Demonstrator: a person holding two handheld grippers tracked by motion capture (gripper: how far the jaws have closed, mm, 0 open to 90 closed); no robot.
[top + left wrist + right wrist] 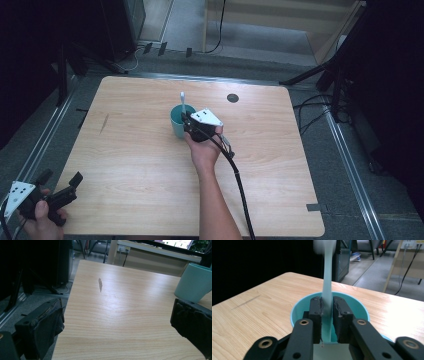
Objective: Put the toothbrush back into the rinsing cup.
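The step in hand looks like setting a toothbrush [327, 277] into a teal cup [177, 121]. In the high view the cup stands a little beyond the middle of the wooden table [150, 165], and the right gripper [189, 121] sits at the cup's 3 o'clock rim, its jaws reaching over the opening. The toothbrush rises upright from the cup toward 12 o'clock, its pale head [183, 95] clear above the rim.

In the right gripper view the two black jaws are pressed together on the mint-coloured handle, pinching it low down, just above the cup's mouth [362, 307]. The lower end of the handle runs down behind the jaws, so whether it touches the bottom of the cup cannot be told.

The left gripper [62, 186] waits at the table's 7 o'clock corner, well apart from the cup. In the left gripper view its jaws stand spread wide with nothing between them but bare tabletop; the cup [195, 282] shows at 2 o'clock, far off.

As a judgement, the placing is nearly done. The next move calls for lowering the brush until it bears on the cup's floor or wall, then spreading the jaws gently and lifting the gripper straight up past the head. A sideways pull could tip the light cup, or drag the brush out with it.
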